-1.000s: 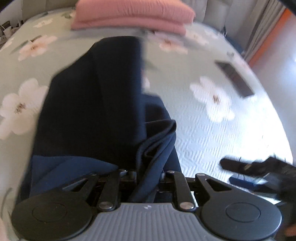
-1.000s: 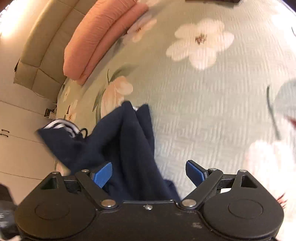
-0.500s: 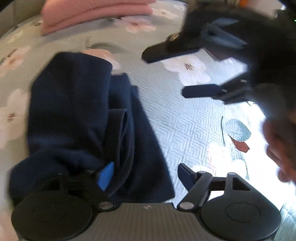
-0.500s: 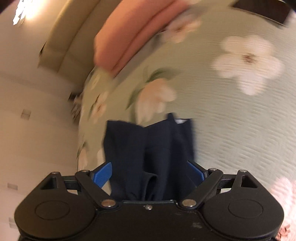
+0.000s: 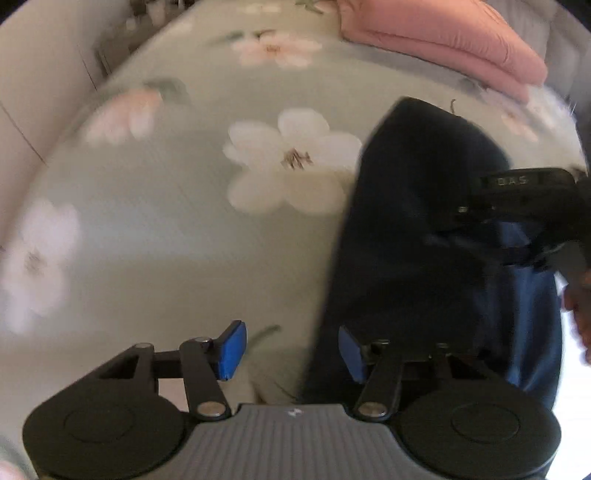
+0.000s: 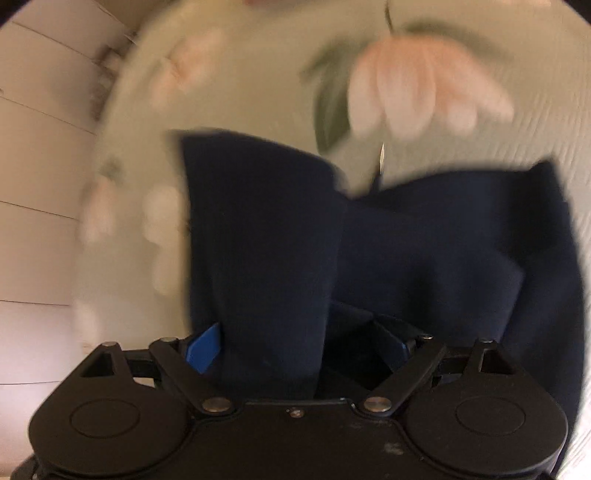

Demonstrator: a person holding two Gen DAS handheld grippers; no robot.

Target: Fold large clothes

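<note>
At the far left of the left wrist view a pale wall [image 5: 33, 122] borders a bed covered by a green floral bedspread [image 5: 177, 229] with white and pink blossoms, all softened by motion blur. Low in the middle, the left gripper [image 5: 288, 350] has its blue-padded jaws standing apart and closing, with only bedspread and the garment's edge showing in the gap; the pads press on nothing. To the right lies the navy garment [image 5: 413, 221], a dark, thick, matte cloth folded into a long narrow bundle running from the right finger up toward a folded pink blanket [image 5: 443, 33] at the top of the bed. In the right wrist view the same cloth fills the centre, doubled into a raised fold with a flatter layer spreading right. The right gripper [image 6: 299, 343] stands wide, that fold rising between its fingers; whether the pads pinch it I cannot tell.
</note>
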